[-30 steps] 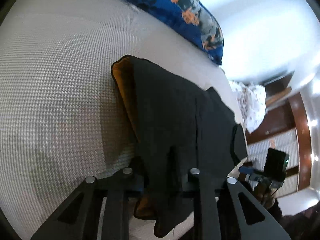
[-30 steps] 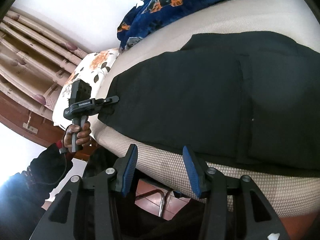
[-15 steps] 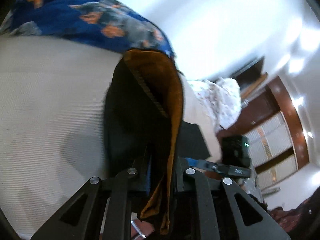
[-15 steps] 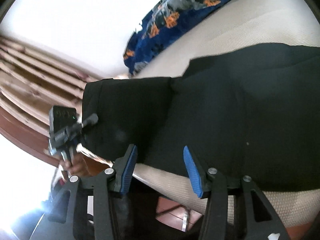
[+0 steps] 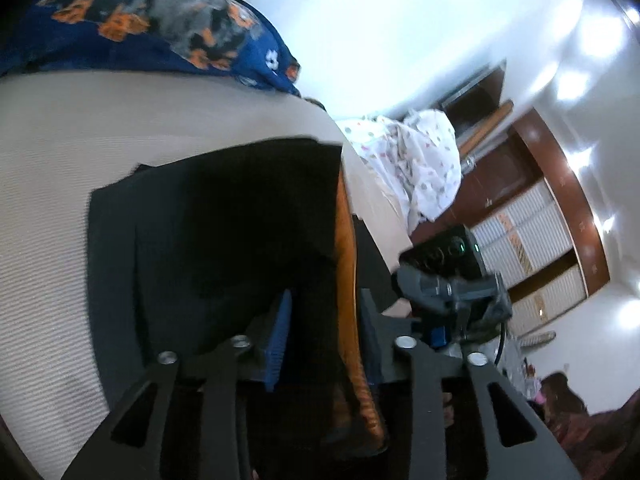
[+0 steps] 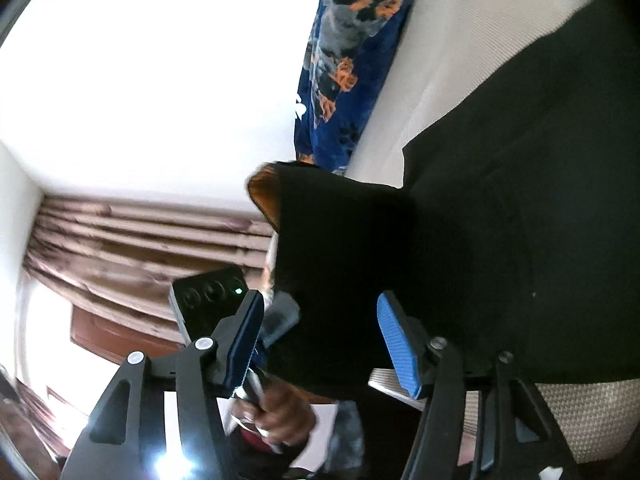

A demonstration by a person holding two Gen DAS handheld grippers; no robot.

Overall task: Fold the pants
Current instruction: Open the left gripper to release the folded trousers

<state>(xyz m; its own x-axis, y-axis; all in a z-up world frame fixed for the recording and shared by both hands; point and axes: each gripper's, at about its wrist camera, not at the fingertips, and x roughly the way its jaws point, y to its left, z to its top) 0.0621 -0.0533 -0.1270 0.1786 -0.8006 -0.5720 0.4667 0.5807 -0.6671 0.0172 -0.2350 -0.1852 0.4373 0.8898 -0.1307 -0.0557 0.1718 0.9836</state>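
Black pants point(image 5: 220, 220) with an orange lining point(image 5: 346, 240) lie on the beige bed point(image 5: 60, 140). One end is lifted and folded over the rest. My left gripper point(image 5: 324, 336) has that end running between its blue pads point(image 5: 280, 332). Its jaws are opening, and the left pad's face stands bare of the cloth. In the right wrist view the lifted fold point(image 6: 340, 260) hangs just ahead of my right gripper point(image 6: 320, 344). Those jaws are opening too and stand wide, with the dark cloth in the gap but untouched by the pads. The two grippers are close together at the bed's edge.
A blue flowered blanket point(image 5: 140, 28) lies along the far side of the bed. A white spotted cloth point(image 5: 420, 160) is heaped at its end. Brown curtains point(image 6: 120, 240) and a wardrobe point(image 5: 540, 240) stand beyond. A hand point(image 6: 280, 412) holds the left gripper's handle.
The left gripper has carried the pants' end up and across toward the right gripper, and its jaws have parted. The right gripper has rolled and its jaws have widened.
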